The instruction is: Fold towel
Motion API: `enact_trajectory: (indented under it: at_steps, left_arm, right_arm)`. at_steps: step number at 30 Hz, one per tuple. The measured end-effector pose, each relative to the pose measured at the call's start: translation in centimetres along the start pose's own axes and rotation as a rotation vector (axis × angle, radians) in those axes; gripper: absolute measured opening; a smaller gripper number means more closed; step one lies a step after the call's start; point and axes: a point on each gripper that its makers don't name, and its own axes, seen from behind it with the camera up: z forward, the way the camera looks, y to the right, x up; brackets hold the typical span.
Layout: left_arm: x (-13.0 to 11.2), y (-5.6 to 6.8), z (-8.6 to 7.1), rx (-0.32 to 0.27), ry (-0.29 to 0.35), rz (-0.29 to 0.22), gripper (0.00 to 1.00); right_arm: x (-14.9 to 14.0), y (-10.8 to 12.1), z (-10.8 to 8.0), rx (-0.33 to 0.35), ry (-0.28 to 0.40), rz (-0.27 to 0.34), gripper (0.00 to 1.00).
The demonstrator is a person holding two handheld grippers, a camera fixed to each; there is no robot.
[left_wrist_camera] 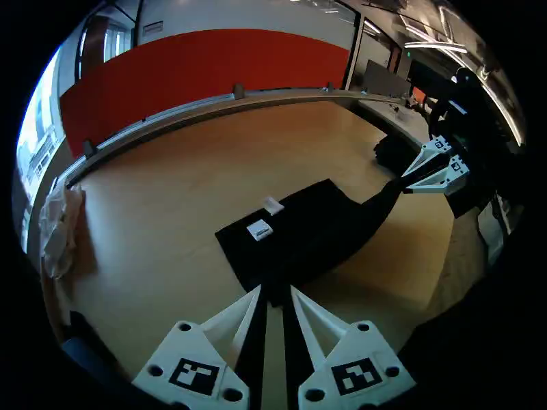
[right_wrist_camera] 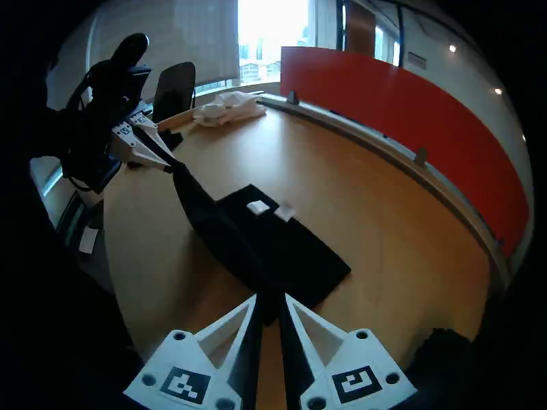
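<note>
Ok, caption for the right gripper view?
Right tongs and left tongs each pinch a corner of the black towel, one edge raised above the wooden table.

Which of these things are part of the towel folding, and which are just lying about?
Part of the job: black towel, left tongs and right tongs, each pinching it.
Just lying about: pile of white cloth at the table edge, office chair, red partition.

Views face each other over one towel (left_wrist_camera: pixel 308 232)
</note>
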Motion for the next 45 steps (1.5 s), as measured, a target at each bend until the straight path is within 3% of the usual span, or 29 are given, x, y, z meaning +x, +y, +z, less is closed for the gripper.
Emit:
enact_trajectory:
  at_steps: [15,24,41,45]
  left_arm:
    - [0.8,-2.0,4.5,0.005,-0.024,-0.031,0.15]
    - [0.3,-3.1,6.4,0.024,-0.042,-0.027,0.14]
    - [-0.7,-5.1,10.7,0.074,-0.05,-0.023,0.17]
    - [-0.9,-5.5,11.3,0.088,-0.054,-0.012,0.22]
  right_arm:
    - [-0.8,4.4,3.7,-0.017,-0.042,0.028,0.15]
    - [-2.0,5.2,5.6,-0.007,-0.069,0.046,0.15]
    - [-3.6,7.1,8.5,-0.053,-0.09,0.098,0.2]
    - [-3.8,7.5,9.1,-0.067,-0.089,0.112,0.23]
